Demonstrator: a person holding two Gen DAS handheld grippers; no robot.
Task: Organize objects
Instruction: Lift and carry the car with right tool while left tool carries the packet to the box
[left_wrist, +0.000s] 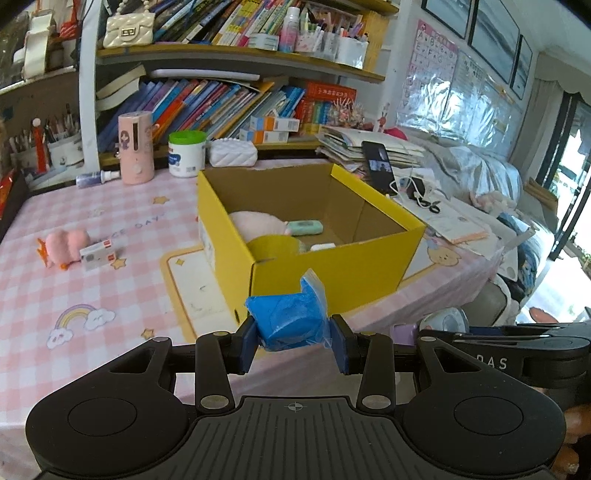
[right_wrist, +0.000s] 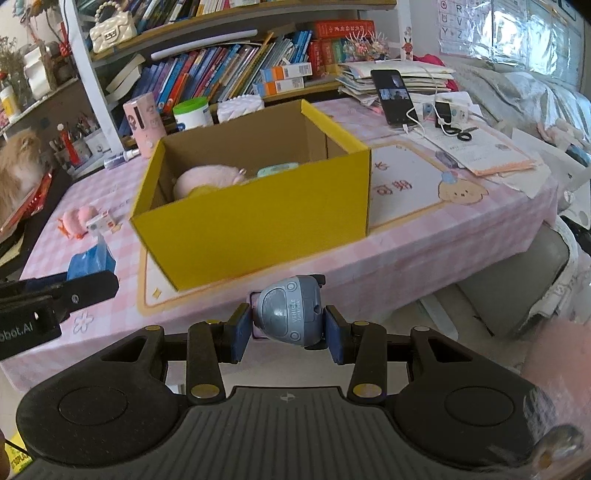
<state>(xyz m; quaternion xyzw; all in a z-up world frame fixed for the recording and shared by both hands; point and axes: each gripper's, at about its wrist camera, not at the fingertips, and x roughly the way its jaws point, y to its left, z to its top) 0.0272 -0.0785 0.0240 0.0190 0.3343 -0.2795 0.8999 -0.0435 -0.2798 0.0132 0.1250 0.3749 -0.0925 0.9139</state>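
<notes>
Left wrist view
Left gripper (left_wrist: 293, 341): clamped on a blue plastic-wrapped packet (left_wrist: 290, 323), its blue pads pressing both sides.
Packet's place: held in the air at the near edge of the table (left_wrist: 92, 295), just in front of the box's near corner.
Yellow cardboard box (left_wrist: 332, 266): open-topped, standing mid-table on the pink checked cloth.
Box contents: a pink plush (left_wrist: 255, 225) at the left, a mint-green case (left_wrist: 304, 227) beside it, a yellow tape roll (left_wrist: 273, 245) against the near wall, a small white item (left_wrist: 322, 246) next to that.
Table, left: a small pink plush toy (left_wrist: 64, 245) touching a little white carton (left_wrist: 98, 254), well apart from the box.
Far edge: a pink cylinder (left_wrist: 135, 147), a white jar with a green lid (left_wrist: 187, 153).

Right wrist view
Right gripper (right_wrist: 288, 328): closed on a grey toy vehicle (right_wrist: 286, 314), pads on both flanks.
Toy's place: held near the table's near edge, in front of the box (right_wrist: 258, 221).
Left gripper (right_wrist: 55, 295): enters at the left, the blue packet (right_wrist: 90, 262) showing above it.
Far right: a phone (right_wrist: 393, 98) propped upright, scissors (right_wrist: 460, 133) near it.
</notes>
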